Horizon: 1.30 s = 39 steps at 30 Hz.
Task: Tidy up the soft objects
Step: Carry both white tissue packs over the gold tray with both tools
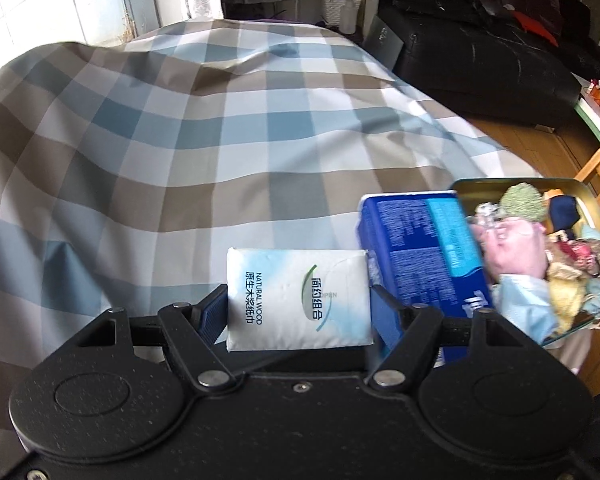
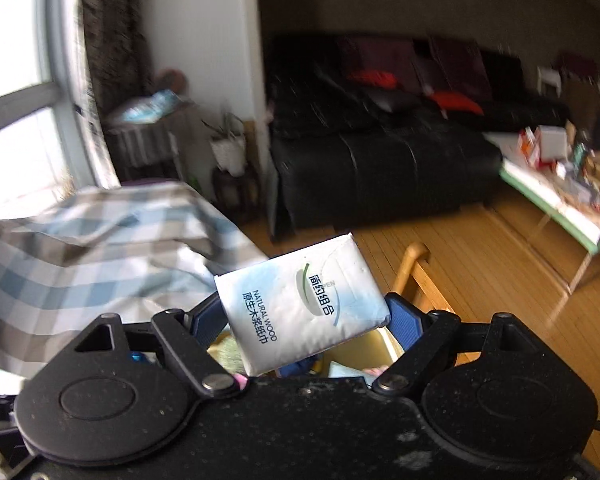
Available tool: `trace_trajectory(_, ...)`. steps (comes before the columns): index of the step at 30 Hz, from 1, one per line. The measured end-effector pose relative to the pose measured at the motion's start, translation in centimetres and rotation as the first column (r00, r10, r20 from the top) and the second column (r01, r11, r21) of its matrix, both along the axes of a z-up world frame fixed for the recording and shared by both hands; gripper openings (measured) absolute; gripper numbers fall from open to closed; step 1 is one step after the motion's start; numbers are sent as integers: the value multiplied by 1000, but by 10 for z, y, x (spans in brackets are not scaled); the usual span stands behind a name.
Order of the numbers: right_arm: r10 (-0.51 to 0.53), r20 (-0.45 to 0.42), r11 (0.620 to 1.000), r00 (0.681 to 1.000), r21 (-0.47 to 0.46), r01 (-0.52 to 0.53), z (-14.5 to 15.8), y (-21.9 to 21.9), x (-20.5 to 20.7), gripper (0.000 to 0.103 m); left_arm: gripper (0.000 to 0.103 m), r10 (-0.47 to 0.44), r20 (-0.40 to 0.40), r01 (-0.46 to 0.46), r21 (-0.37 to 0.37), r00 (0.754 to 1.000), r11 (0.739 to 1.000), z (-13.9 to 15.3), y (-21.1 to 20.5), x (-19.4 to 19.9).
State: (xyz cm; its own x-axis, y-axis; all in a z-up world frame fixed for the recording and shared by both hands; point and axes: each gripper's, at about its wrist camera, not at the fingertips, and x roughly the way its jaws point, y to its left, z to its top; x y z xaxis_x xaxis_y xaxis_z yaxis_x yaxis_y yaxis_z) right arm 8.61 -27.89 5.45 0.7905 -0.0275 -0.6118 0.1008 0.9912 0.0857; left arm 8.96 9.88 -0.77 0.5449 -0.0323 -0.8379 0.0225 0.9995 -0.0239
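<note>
1. The left gripper is grasping a white tissue pack across its short sides, the blue pads pressing both ends. Holding it flat, printed face up, is keeping the soft pack from sagging or slipping.

2. That pack is hanging above the checked bed cover, near the bed's right edge, just beside a blue tissue package lying there.

3. A gold tin is sitting at the bed's right edge, touching the blue package. It is already holding a heap of small cloth items, so it is probably serving as the collecting box for soft things.

4. The right gripper is clamping a second white tissue pack by its ends, this one tilted, its right end higher. It is hanging off the bed's edge, over an open container seen below the jaws.

5. That container is largely hidden by the gripper body; judging by the coloured scraps inside, it may be the same tin, though this view is blurred.

6. A wooden chair is standing just beyond the bed, on the wood floor.
</note>
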Motion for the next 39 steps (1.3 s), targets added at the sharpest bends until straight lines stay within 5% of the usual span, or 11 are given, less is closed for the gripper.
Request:
trace_trajectory(5,-31,-134,1000,991,-9,30,-4,-11,51,84,68,-51,22,52,-14,998,999,23,-44,8)
trace_trajectory(11,3,-148,997,989,76,8,-8,-26,73,84,68,-145,34,146,-42,989,988,37,-102,21)
trace_trajectory(18,-48,-204,983,978,162,82,-20,-51,70,84,68,-192,-5,191,-62,981,980,21,-152,41)
trace_trajectory(26,-73,-199,963,977,241,121,-20,-63,70,84,68,-184,-94,178,-76,978,981,-6,-171,47)
trace_trajectory(39,-75,-231,968,970,216,126,-24,-62,71,84,68,-118,-88,108,-109,989,988,-2,-176,80)
